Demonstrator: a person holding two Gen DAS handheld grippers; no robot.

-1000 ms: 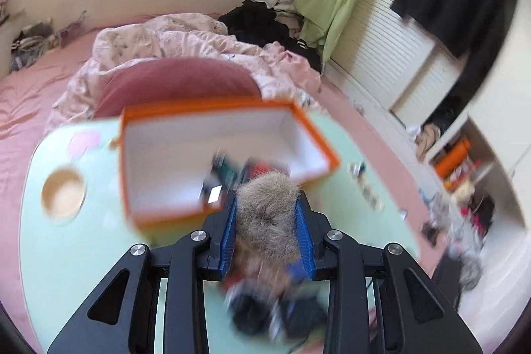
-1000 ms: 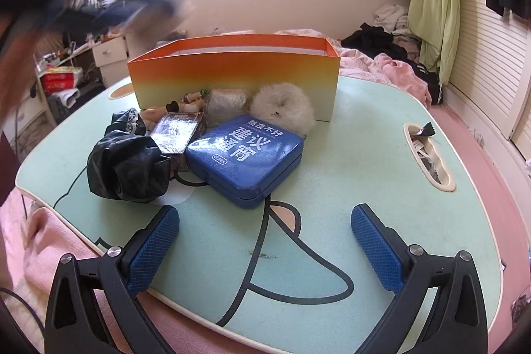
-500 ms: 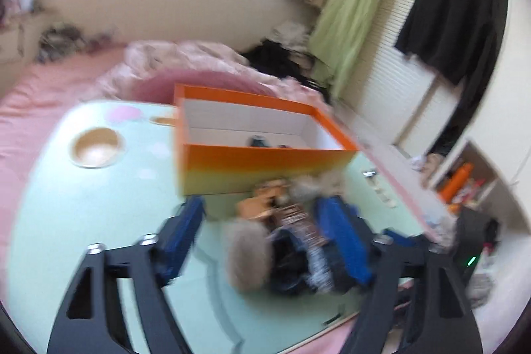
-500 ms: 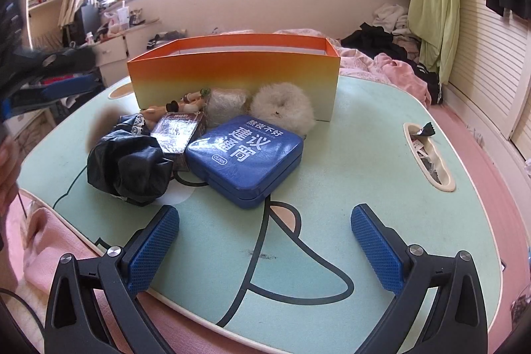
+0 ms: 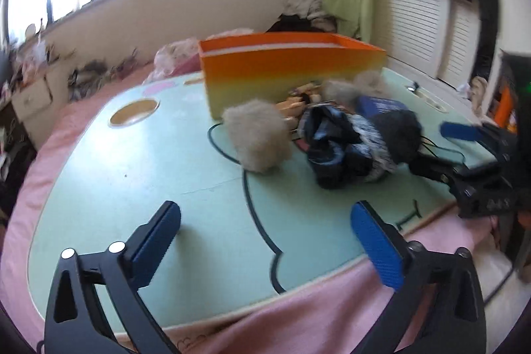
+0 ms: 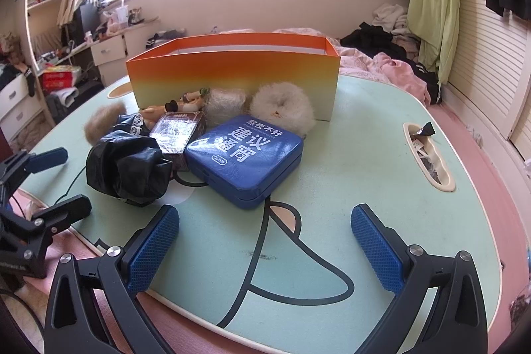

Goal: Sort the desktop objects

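An orange box (image 6: 232,72) stands open-topped at the back of the mint-green table (image 6: 365,175). In front of it lie a white fluffy ring (image 6: 282,108), a blue tin (image 6: 245,158), a small dark carton (image 6: 177,131) and a black crumpled bundle (image 6: 129,165). A brown fluffy ball (image 5: 257,138) rests on the table by the box's left corner. My left gripper (image 5: 268,238) hovers short of it; its jaws are opening with nothing between them. My right gripper (image 6: 265,244) is open and empty near the front edge, behind the tin.
A small doll (image 6: 186,100) and a pale mesh wad (image 6: 225,102) lie against the box. The table has a round cup recess (image 5: 134,111) at the left and a long slot (image 6: 428,155) with wrappers at the right. Pink bedding surrounds the table.
My left gripper let go of the brown fluffy ball, which now lies on the table left of the pile. That gripper drew back and lower as its jaws spread wide. The right gripper stayed still.
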